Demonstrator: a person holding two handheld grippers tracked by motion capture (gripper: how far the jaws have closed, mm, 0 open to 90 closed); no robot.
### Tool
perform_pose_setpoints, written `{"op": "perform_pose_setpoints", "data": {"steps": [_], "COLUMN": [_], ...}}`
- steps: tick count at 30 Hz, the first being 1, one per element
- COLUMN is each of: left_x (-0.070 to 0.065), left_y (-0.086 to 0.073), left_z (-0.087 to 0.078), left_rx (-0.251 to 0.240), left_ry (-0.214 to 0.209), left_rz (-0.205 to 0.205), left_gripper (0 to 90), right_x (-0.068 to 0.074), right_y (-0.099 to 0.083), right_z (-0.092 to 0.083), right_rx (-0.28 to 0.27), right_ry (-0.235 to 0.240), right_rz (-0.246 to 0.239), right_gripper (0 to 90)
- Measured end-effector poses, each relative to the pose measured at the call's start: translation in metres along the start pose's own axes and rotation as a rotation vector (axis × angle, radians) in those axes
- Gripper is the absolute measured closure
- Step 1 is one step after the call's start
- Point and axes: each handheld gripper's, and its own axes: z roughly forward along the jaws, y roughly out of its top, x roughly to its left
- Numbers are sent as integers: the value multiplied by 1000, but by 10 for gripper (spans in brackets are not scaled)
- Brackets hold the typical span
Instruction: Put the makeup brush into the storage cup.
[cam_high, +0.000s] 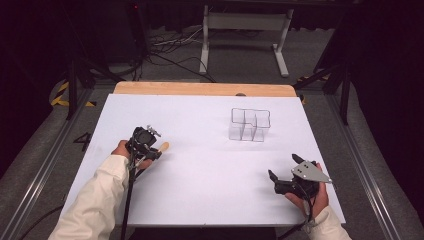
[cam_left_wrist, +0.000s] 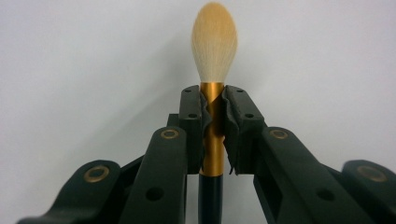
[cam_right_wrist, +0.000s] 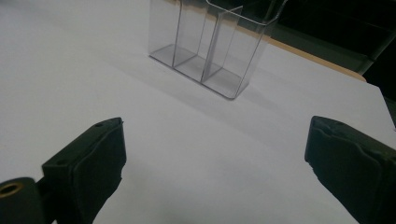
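My left gripper (cam_high: 156, 149) (cam_left_wrist: 214, 100) is shut on a makeup brush (cam_left_wrist: 212, 140), its pads pinching the gold ferrule. The tan bristle head (cam_left_wrist: 214, 42) (cam_high: 164, 146) sticks out past the jaws and the black handle runs back between them. It hangs just over the left part of the white tabletop (cam_high: 200, 180). A clear plastic organiser (cam_high: 250, 124) (cam_right_wrist: 210, 42) with several upright compartments stands right of centre towards the back. My right gripper (cam_high: 282, 166) (cam_right_wrist: 215, 140) rests at the near right, jaws wide open with nothing between them, aimed at the organiser.
A wooden strip (cam_high: 200, 89) borders the table's far edge. Beyond it, on the grey floor, stand a white metal frame (cam_high: 245, 30) and loose cables (cam_high: 170, 47). Metal rails run along both sides of the table.
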Motion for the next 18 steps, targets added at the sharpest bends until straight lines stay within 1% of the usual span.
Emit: {"op": "perform_pose_setpoints", "data": {"steps": [1,2,3,5,6,7,8,9,10,11,13,14,15,16,18], "left_x": [-2,-4,-7,-11,-15,-18,-20,-23,-25,-26,-30,-31,-33,-34,-36], "left_y": [0,1,1,2,3,3,4,4,5,5,5,5,5,5,5], "left_z": [-5,-9,-13,-21,-25,-28,-30,-32,-34,-35,-38,-38,-39,-39,-39], "left_rx": [-30,-60,-87,-136,-176,-206,-222,-244,-270,-294,-359,-371,-395,-423,-463], "left_ry": [-1,0,-9,-15,-25,-26,-21,-18,-25,-26,-43,-43,-44,-55,-55], "left_rz": [0,11,20,36,63,81,83,92,97,95,104,102,109,115,116], "left_gripper": [783,783,783,783,783,783,783,783,783,783,783,783,783,783,783], "right_x": [0,0,0,-1,-1,-1,-1,-1,-1,-1,-2,-2,-2,-3,-3], "right_y": [0,0,0,1,1,1,2,2,2,2,3,3,4,4,5], "right_z": [0,0,0,-1,-1,-2,-2,-2,-2,-2,-2,-2,-2,-2,0], "right_rx": [-1,-2,-4,-11,-18,-25,-27,-31,-36,-40,-53,-57,-57,-60,-65], "right_ry": [-1,-2,-3,-3,-3,-4,-3,3,8,16,35,38,45,61,92], "right_rz": [1,2,4,6,7,9,13,18,20,27,34,38,45,53,71], "right_gripper": [60,60,60,60,61,61,61,64,68,73,82,90,96,97,105]}}
